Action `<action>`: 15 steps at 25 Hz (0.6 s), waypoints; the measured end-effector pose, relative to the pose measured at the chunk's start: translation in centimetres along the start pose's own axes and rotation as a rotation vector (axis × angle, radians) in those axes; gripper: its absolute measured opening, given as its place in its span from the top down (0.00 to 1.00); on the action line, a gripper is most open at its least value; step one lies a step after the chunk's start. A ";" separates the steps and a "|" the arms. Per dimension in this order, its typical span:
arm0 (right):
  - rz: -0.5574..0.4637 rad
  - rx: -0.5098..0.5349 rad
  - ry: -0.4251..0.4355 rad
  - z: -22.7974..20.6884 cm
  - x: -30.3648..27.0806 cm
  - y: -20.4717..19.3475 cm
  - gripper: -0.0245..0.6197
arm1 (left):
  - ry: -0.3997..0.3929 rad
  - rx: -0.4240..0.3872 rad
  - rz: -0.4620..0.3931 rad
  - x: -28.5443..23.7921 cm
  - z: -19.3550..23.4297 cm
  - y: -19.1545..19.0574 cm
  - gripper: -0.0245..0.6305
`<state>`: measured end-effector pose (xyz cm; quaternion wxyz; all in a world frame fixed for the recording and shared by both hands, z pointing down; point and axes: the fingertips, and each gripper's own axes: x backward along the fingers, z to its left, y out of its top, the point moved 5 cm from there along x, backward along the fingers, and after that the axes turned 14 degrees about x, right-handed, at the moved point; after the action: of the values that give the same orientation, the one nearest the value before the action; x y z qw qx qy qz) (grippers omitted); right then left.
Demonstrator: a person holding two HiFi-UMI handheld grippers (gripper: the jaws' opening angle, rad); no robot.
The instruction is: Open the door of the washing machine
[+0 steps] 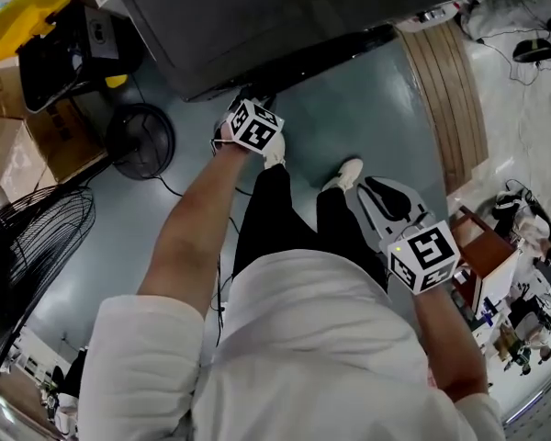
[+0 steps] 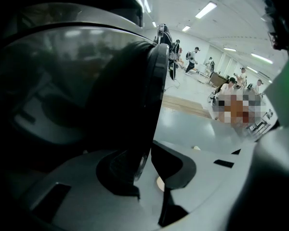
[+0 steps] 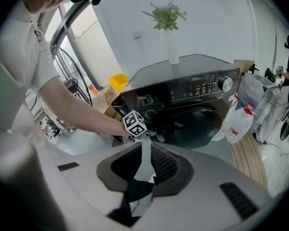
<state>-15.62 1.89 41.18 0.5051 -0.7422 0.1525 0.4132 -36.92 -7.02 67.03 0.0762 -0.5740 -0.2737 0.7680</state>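
Observation:
The dark washing machine (image 1: 285,16) fills the top of the head view, and its round door (image 3: 197,124) faces the right gripper view. My left gripper (image 1: 251,116) reaches to the machine's front at the door's left side. In the left gripper view the door's dark rim (image 2: 151,95) runs down between the jaws of my left gripper (image 2: 145,170). The left pad lies against the rim, while a thin light gap shows beside the right pad (image 2: 176,165). My right gripper (image 3: 145,165) hangs back by my hip, a narrow gap between its pads and nothing in it.
A floor fan (image 1: 140,141), a wire fan guard (image 1: 28,246), cardboard boxes (image 1: 60,136) and a yellow bin (image 1: 28,21) stand to the machine's left. Wooden boards (image 1: 450,99) and white jugs (image 3: 241,121) lie to its right. A vase with a plant (image 3: 171,32) stands on top.

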 end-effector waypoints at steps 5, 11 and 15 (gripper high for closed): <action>-0.004 -0.016 -0.007 0.2 0.5 -0.7 0.86 | -0.083 -0.057 0.025 0.1 -6.3 -3.0 0.83; -0.010 -0.039 -0.026 0.2 2.1 -2.8 0.86 | -0.033 0.043 0.030 -0.2 -10.3 -4.4 0.82; -0.032 -0.064 -0.038 0.0 2.8 -4.1 0.87 | 0.001 0.074 0.042 -0.3 -11.2 -4.7 0.83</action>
<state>-11.32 4.25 41.60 0.4903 -0.7523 0.1177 0.4240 -27.40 0.54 67.52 0.0812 -0.5769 -0.2331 0.7787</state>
